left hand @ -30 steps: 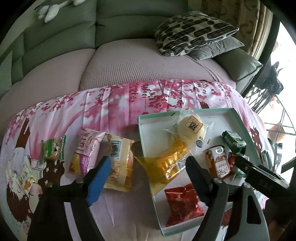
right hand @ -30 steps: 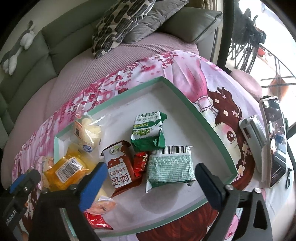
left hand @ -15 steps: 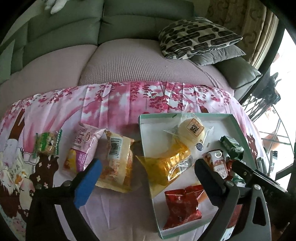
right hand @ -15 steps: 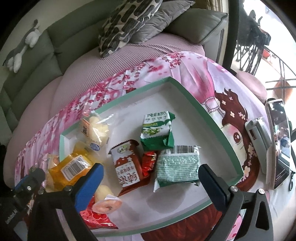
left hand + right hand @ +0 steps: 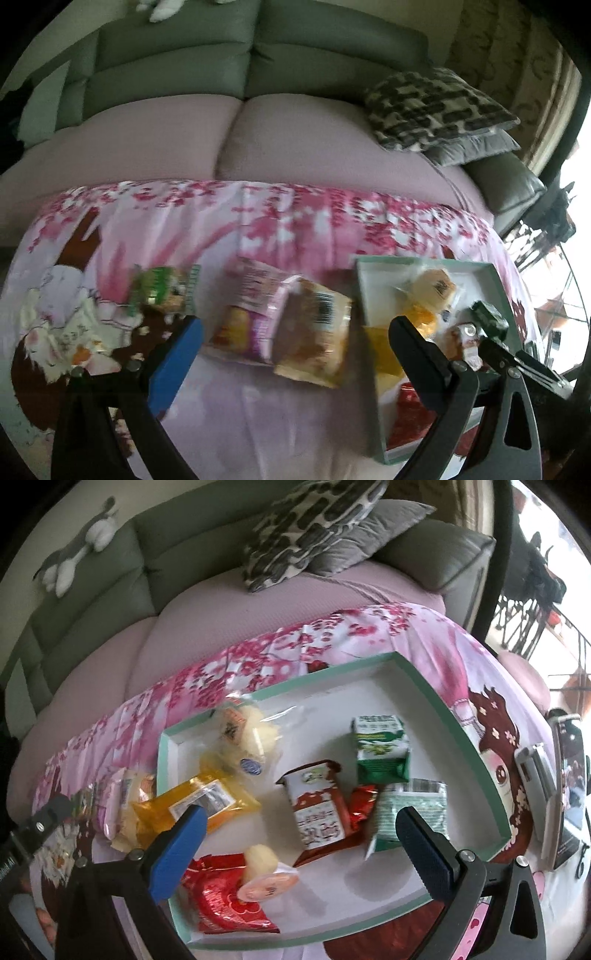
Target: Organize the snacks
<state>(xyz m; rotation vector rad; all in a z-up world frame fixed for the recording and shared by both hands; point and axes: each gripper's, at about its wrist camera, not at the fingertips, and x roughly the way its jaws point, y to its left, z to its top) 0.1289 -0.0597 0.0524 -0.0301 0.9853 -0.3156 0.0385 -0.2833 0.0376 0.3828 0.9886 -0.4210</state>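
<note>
A green-rimmed white tray holds several snacks: a yellow packet, a clear bag of pale cakes, a brown-and-white packet, green packets, a red bag. Three snacks lie on the pink cloth left of the tray: a tan barcode packet, a pink packet, a small green packet. My left gripper is open and empty above the tan and pink packets. My right gripper is open and empty above the tray.
A pink blossom-print cloth covers the table. A phone and a grey device lie right of the tray. A sofa with patterned cushions stands behind. The left gripper's arm shows at the right view's left edge.
My left gripper has swung left, from over the tray's left edge to over the loose packets on the cloth. My right gripper has drawn back a little; both stay open.
</note>
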